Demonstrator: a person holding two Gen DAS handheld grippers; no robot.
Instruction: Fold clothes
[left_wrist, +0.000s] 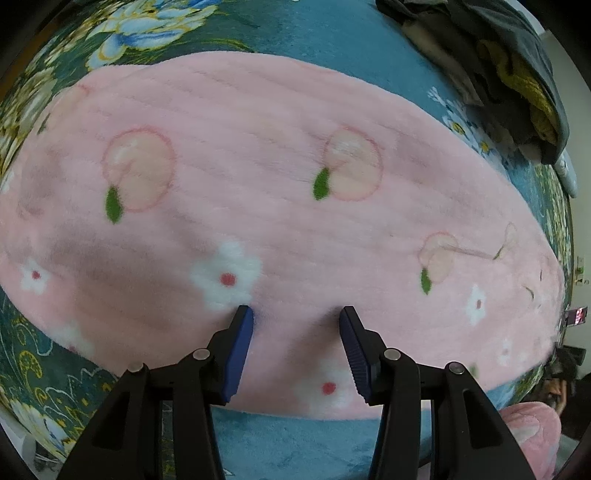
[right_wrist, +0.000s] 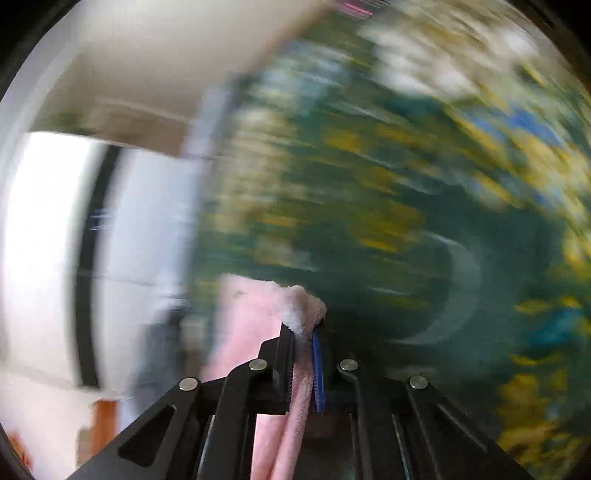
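Note:
A pink fleece garment (left_wrist: 280, 206) printed with peaches and white flowers lies spread flat on the teal floral bedspread (left_wrist: 332, 40). My left gripper (left_wrist: 295, 314) is open, its blue-padded fingertips (left_wrist: 242, 332) pressed down on the pink fleece near its front edge, nothing between them. My right gripper (right_wrist: 304, 332) is shut on a bunched fold of pink fleece (right_wrist: 295, 306), which hangs down between the fingers. The right wrist view is heavily motion-blurred.
A pile of dark clothes with a yellow knit piece (left_wrist: 517, 74) lies at the back right of the bed. More pink fleece (left_wrist: 532, 428) sits at the lower right. In the right wrist view, a white wall and window frame (right_wrist: 85, 240) show left of the blurred bedspread (right_wrist: 406, 203).

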